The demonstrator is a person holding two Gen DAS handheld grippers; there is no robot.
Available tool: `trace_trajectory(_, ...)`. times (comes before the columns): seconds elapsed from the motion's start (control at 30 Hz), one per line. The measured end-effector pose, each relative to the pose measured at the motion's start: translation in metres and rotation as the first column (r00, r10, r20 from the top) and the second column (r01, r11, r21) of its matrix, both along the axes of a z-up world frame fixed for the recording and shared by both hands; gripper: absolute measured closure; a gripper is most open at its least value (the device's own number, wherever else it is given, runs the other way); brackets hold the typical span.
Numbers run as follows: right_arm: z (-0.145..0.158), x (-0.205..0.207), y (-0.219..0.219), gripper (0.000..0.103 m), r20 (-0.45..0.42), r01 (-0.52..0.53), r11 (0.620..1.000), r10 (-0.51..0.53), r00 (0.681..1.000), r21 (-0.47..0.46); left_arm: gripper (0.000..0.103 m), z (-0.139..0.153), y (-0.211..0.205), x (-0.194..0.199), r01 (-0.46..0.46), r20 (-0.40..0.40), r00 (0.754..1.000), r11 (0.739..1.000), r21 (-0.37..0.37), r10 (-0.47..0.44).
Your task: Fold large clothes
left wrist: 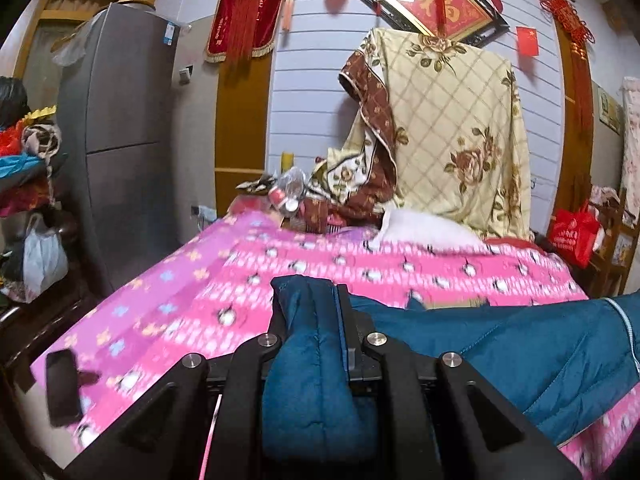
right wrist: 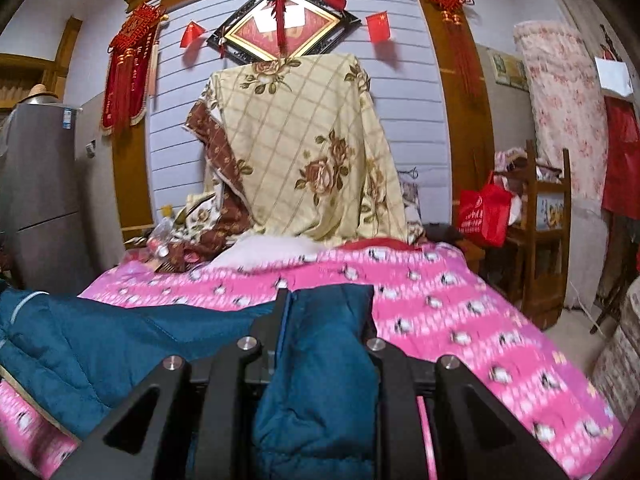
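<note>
A teal quilted jacket (left wrist: 540, 352) is held up over the bed with the pink patterned cover (left wrist: 200, 280). My left gripper (left wrist: 310, 312) is shut on a bunched end of the jacket, which stretches away to the right. My right gripper (right wrist: 326, 312) is shut on the other end of the jacket (right wrist: 120, 340), which stretches to the left. The jacket hangs between both grippers above the pink cover (right wrist: 460, 312). The fabric hides most of the fingertips.
A black phone (left wrist: 62, 388) lies near the bed's left edge. A cream floral quilt (left wrist: 452, 136) hangs at the head of the bed, with a white pillow (left wrist: 424, 228) and clutter there. A grey fridge (left wrist: 116, 120) stands left. A red bag (right wrist: 484, 212) and wooden rack (right wrist: 548, 216) stand right.
</note>
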State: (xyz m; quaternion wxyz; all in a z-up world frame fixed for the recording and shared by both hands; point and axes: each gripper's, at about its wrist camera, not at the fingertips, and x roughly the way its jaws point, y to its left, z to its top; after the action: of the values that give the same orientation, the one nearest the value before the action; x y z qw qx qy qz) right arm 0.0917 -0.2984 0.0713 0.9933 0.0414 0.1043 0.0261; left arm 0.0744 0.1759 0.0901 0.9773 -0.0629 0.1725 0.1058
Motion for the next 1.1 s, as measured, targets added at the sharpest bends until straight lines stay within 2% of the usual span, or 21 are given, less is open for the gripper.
trace_trajectory(0.1,-0.012,0.054,0.006,0.085,-0.007,0.031,1.0,-0.031,0.999,0.004,0.1,-0.009,0.0,0.042,-0.011,0.0,1.0,1.0,0.004,0.011)
trace_trajectory(0.27,-0.05,0.125,0.016,0.085,-0.073,0.063,0.998,-0.061,0.995,0.031,0.097,-0.057,-0.002,0.116,-0.045,-0.083,0.995,0.998,0.046,0.048)
trace_trajectory(0.47,-0.097,0.186,0.018,0.084,-0.197,0.063,0.997,-0.055,0.979,0.037,0.095,-0.112,0.004,0.166,-0.078,-0.188,0.979,0.997,0.015,0.079)
trace_trajectory(0.53,-0.116,0.198,0.02,0.083,-0.255,0.055,0.998,-0.046,0.966,0.028,0.094,-0.128,0.004,0.179,-0.081,-0.228,0.97,0.997,0.005,0.08)
trace_trajectory(0.57,-0.126,0.207,0.02,0.082,-0.299,0.053,0.998,-0.043,0.953,0.025,0.093,-0.139,0.003,0.188,-0.076,-0.266,0.961,0.997,-0.003,0.072)
trace_trajectory(0.63,-0.138,0.212,0.019,0.08,-0.331,0.049,0.998,-0.035,0.943,0.035,0.091,-0.16,0.001,0.206,-0.054,-0.35,0.936,0.998,-0.02,0.043)
trace_trajectory(0.7,-0.145,0.218,0.022,0.077,-0.372,0.048,0.999,-0.038,0.927,0.016,0.09,-0.171,-0.001,0.216,-0.04,-0.401,0.916,0.999,-0.029,0.025)
trace_trajectory(0.83,-0.155,0.228,0.028,0.073,-0.47,0.048,0.999,-0.05,0.881,-0.017,0.088,-0.175,-0.002,0.225,-0.014,-0.471,0.882,0.999,-0.052,-0.012)
trace_trajectory(0.93,-0.152,0.221,0.02,0.067,-0.495,0.044,0.998,-0.02,0.868,0.037,0.083,-0.167,0.005,0.226,0.02,-0.506,0.861,0.996,-0.085,-0.061)
trace_trajectory(1.0,-0.148,0.21,0.011,0.06,-0.49,0.044,0.992,0.019,0.871,0.116,0.073,-0.155,0.013,0.217,0.036,-0.492,0.866,0.992,-0.123,-0.093)
trace_trajectory(1.07,-0.141,0.193,0.003,0.043,-0.462,0.019,0.977,0.082,0.883,0.21,0.051,-0.139,0.022,0.204,0.048,-0.461,0.88,0.988,-0.147,-0.111)
trace_trajectory(1.1,-0.136,0.182,0.0,0.039,-0.442,0.006,0.972,0.1,0.891,0.233,0.049,-0.128,0.029,0.193,0.052,-0.436,0.892,0.985,-0.162,-0.119)
